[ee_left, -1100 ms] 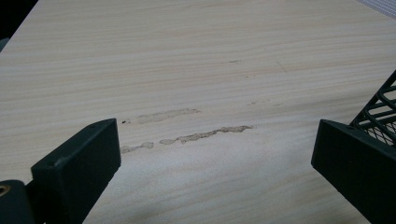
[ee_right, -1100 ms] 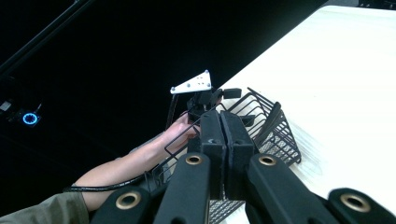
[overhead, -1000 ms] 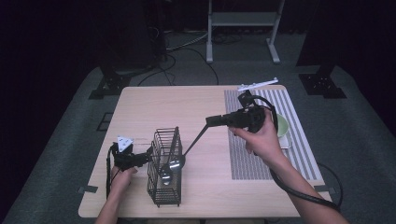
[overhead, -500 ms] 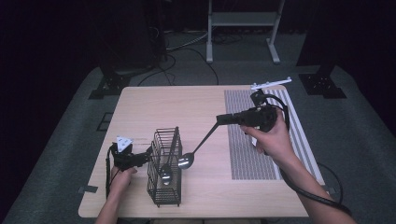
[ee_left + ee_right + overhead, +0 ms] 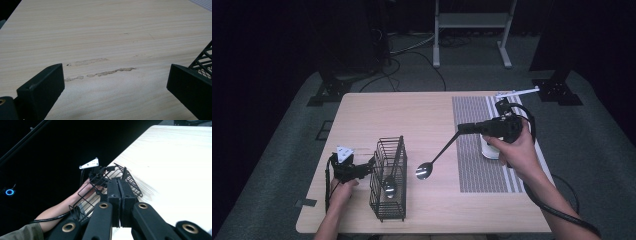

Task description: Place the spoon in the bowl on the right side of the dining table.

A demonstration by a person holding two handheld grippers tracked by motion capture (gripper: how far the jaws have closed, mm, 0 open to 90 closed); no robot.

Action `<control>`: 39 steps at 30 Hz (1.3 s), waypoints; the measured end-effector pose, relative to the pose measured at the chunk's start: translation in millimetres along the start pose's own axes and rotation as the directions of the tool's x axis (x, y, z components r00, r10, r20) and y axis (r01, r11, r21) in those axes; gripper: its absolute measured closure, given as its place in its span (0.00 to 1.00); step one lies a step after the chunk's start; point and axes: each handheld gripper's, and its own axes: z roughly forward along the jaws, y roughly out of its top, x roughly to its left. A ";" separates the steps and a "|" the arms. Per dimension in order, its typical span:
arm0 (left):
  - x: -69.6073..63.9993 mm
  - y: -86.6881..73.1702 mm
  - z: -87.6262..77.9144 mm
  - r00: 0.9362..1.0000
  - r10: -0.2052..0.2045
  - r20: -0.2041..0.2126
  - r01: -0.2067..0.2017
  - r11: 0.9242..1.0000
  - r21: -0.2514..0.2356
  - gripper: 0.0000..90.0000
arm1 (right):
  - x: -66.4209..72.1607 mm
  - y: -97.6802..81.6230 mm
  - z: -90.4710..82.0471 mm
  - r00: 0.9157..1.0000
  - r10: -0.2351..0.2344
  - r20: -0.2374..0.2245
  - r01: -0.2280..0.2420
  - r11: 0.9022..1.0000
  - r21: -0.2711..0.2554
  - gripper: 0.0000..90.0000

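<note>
Since the spoon (image 5: 438,156) is stiff, light and slick, grabbing the handle tip works; right gripper (image 5: 460,128) fingers are clenched on it, bowl hanging at 3 o'clock of the rack (image 5: 388,181). Left gripper (image 5: 371,165) fingers released, bracing the rack on the tabletop (image 5: 412,115).

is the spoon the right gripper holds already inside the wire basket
No, in the high view the spoon hangs outside the basket, off its right side, from the right gripper.
</note>
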 end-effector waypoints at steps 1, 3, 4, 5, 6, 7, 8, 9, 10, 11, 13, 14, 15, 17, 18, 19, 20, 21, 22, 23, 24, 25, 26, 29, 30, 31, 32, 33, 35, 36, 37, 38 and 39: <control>0.1 0.0 0.0 1.000 0.000 0.000 0.000 1.000 0.000 0.00 | -1.5 -1.0 -1.0 1.000 0.005 0.003 -0.005 1.000 0.000 0.98; 0.1 0.0 0.1 1.000 -0.002 0.001 0.002 1.000 0.001 0.00 | -5.3 -3.1 -3.1 1.000 0.010 0.011 -0.010 1.000 -0.001 0.98; 0.2 0.1 0.1 1.000 -0.002 0.001 0.002 1.000 0.001 0.00 | -7.3 -4.2 -4.2 1.000 0.013 0.016 -0.013 1.000 -0.001 0.98; 0.3 0.1 0.2 1.000 -0.001 0.001 0.001 1.000 0.002 0.00 | -9.1 -5.2 -5.5 1.000 0.018 0.022 -0.018 1.000 0.000 0.98; 0.4 0.2 0.2 1.000 0.000 0.001 0.000 1.000 0.004 0.00 | -11.3 -6.1 -6.9 0.999 0.021 0.027 -0.021 1.000 -0.001 0.98; 0.3 0.2 0.3 1.000 0.000 0.001 0.000 1.000 0.004 0.00 | -13.3 -7.1 -8.2 0.999 0.027 0.032 -0.027 1.000 -0.004 0.98; 0.3 0.2 0.4 1.000 0.002 0.002 -0.002 1.000 0.006 0.00 | -15.2 -8.1 -9.8 0.999 0.035 0.035 -0.035 0.999 -0.005 0.98; 0.2 0.2 0.5 1.000 0.002 0.001 -0.002 1.000 0.005 0.00 | -17.2 -8.9 -11.3 0.998 0.038 0.040 -0.038 0.999 -0.007 0.98; 0.1 0.3 0.7 1.000 0.002 0.000 -0.002 1.000 0.005 0.00 | -18.8 -9.7 -12.8 0.998 0.043 0.044 -0.043 0.999 -0.009 0.98; 0.1 0.4 0.8 1.000 0.002 0.000 -0.002 1.000 0.005 0.00 | -20.5 -10.5 -14.2 0.998 0.045 0.049 -0.045 0.999 -0.011 0.98; 0.0 0.5 1.0 1.000 0.000 0.000 0.000 1.000 0.002 0.00 | -23.6 -11.9 -16.7 0.997 0.050 0.061 -0.049 0.999 -0.015 0.98; 0.1 0.5 1.0 1.000 -0.002 0.001 0.002 1.000 0.001 0.00 | -25.1 -12.6 -17.9 0.996 0.055 0.067 -0.054 0.998 -0.015 0.98; 0.3 0.6 1.1 1.000 -0.005 0.002 0.005 1.000 0.001 0.00 | -26.9 -13.3 -18.9 0.996 0.056 0.071 -0.055 0.998 -0.018 0.98; 0.4 0.6 1.0 1.000 -0.009 0.004 0.009 1.000 0.001 0.00 | -30.2 -14.5 -21.0 0.995 0.064 0.079 -0.062 0.998 -0.021 0.98; 0.4 0.6 1.0 1.000 -0.007 0.003 0.007 1.000 0.004 0.00 | -32.0 -15.1 -21.9 0.994 0.069 0.083 -0.067 0.997 -0.023 0.98; 0.4 0.7 1.0 1.000 -0.004 0.003 0.004 1.000 0.005 0.00 | -34.0 -15.7 -22.7 0.993 0.072 0.088 -0.070 0.997 -0.026 0.98; 0.2 0.7 1.2 1.000 -0.001 0.003 0.001 1.000 0.005 0.00 | -35.9 -16.3 -23.7 0.993 0.075 0.094 -0.073 0.997 -0.027 0.98; 0.0 0.7 1.2 1.000 0.002 0.003 -0.002 1.000 0.005 0.00 | -37.8 -16.9 -24.8 0.992 0.079 0.101 -0.077 0.997 -0.028 0.98; 0.0 0.8 1.2 1.000 0.006 0.003 -0.006 1.000 0.008 0.00 | -39.8 -17.5 -25.6 0.991 0.082 0.105 -0.079 0.996 -0.028 0.98; -0.1 0.9 1.1 1.000 0.007 0.002 -0.007 1.000 0.009 0.00 | -42.2 -18.2 -26.9 0.990 0.085 0.114 -0.082 0.996 -0.028 0.98; -0.1 0.9 1.2 1.000 0.007 0.002 -0.007 1.000 0.009 0.00 | -44.2 -18.8 -28.0 0.989 0.088 0.121 -0.085 0.996 -0.029 0.98; -0.1 0.9 1.0 1.000 0.008 0.003 -0.008 1.000 0.010 0.00 | -45.4 -19.2 -28.4 0.988 0.087 0.125 -0.084 0.996 -0.031 0.98; 0.0 0.9 0.9 1.000 0.008 0.003 -0.008 1.000 0.010 0.00 | -47.7 -20.0 -29.6 0.987 0.095 0.129 -0.091 0.995 -0.034 0.98; -0.1 0.9 1.1 1.000 0.007 0.003 -0.007 1.000 0.010 0.00 | -53.5 -22.1 -32.1 0.985 0.107 0.136 -0.103 0.994 -0.038 0.98; -0.2 0.9 1.0 1.000 0.009 0.003 -0.009 1.000 0.010 0.00 | -55.1 -22.9 -32.6 0.984 0.113 0.138 -0.108 0.993 -0.040 0.98; -0.3 0.9 1.1 1.000 0.009 0.002 -0.009 1.000 0.010 0.00 | -56.8 -23.7 -33.0 0.983 0.115 0.141 -0.110 0.993 -0.040 0.98; -0.5 0.9 1.1 1.000 0.009 0.002 -0.009 1.000 0.010 0.00 | -58.2 -24.4 -33.6 0.983 0.118 0.143 -0.114 0.993 -0.039 0.98; -0.5 0.9 1.1 1.000 0.009 0.002 -0.009 1.000 0.009 0.00 | -59.4 -25.1 -33.6 0.982 0.123 0.144 -0.118 0.992 -0.042 0.98; -0.6 0.9 1.1 1.000 0.010 0.002 -0.010 1.000 0.009 0.00 | -61.3 -26.2 -33.9 0.981 0.125 0.146 -0.120 0.992 -0.043 0.98; -0.7 0.9 1.1 1.000 0.011 0.001 -0.011 1.000 0.009 0.00 | -62.0 -26.5 -33.9 0.981 0.126 0.148 -0.120 0.992 -0.045 0.98; -0.8 0.9 1.1 1.000 0.011 0.002 -0.011 1.000 0.009 0.00 | -62.6 -26.8 -34.0 0.981 0.125 0.149 -0.120 0.992 -0.045 0.98; -0.9 0.9 1.1 1.000 0.013 0.002 -0.013 1.000 0.009 0.00 | -63.1 -27.1 -34.0 0.981 0.125 0.149 -0.120 0.992 -0.045 0.98; -1.0 0.9 1.3 1.000 0.013 0.001 -0.013 1.000 0.009 0.00 | -63.6 -27.3 -34.1 0.981 0.126 0.150 -0.120 0.992 -0.044 0.98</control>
